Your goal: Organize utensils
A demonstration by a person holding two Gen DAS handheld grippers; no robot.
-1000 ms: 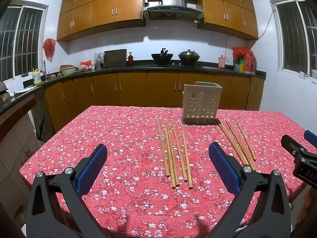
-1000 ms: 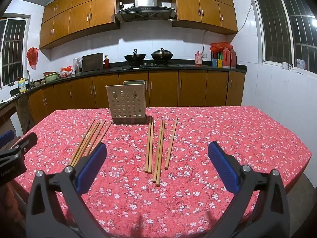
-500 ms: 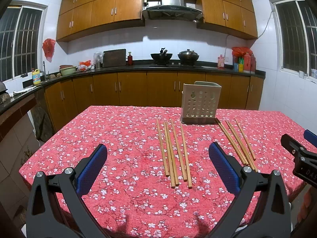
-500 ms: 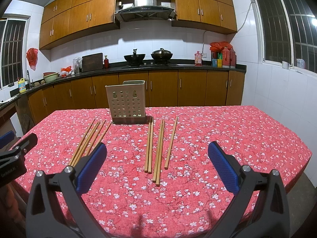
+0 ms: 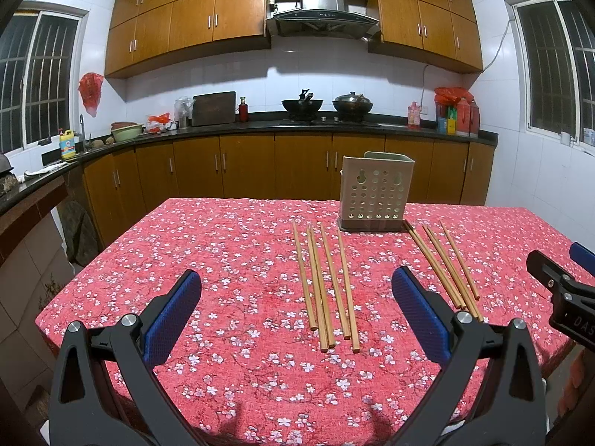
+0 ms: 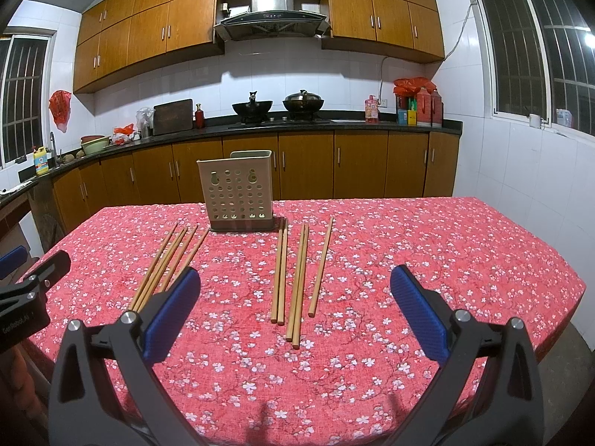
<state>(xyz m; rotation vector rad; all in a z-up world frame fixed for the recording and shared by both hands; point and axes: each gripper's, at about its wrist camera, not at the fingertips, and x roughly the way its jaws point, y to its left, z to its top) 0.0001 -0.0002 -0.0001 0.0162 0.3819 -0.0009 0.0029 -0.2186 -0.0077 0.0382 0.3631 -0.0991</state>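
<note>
**Chopsticks laid out before an upright holder**

A kitchen with wooden cabinets (image 5: 238, 7) and a dark counter (image 6: 372, 123) surrounds a table (image 5: 208, 245) covered in a red flowered cloth. Toward the table's far edge stands a beige perforated utensil holder (image 5: 375, 197), upright; its inside cannot be seen from either wrist view. On the cloth in front of it lie two loose groups of wooden chopsticks: the left group (image 5: 327, 282) and the right group (image 6: 297, 275), both running from the holder's base toward the near edge. The left gripper (image 5: 297, 316) and the right gripper (image 6: 295, 312) hover over the near edge, jaws spread wide, holding nothing, each roughly facing its own group.
</note>
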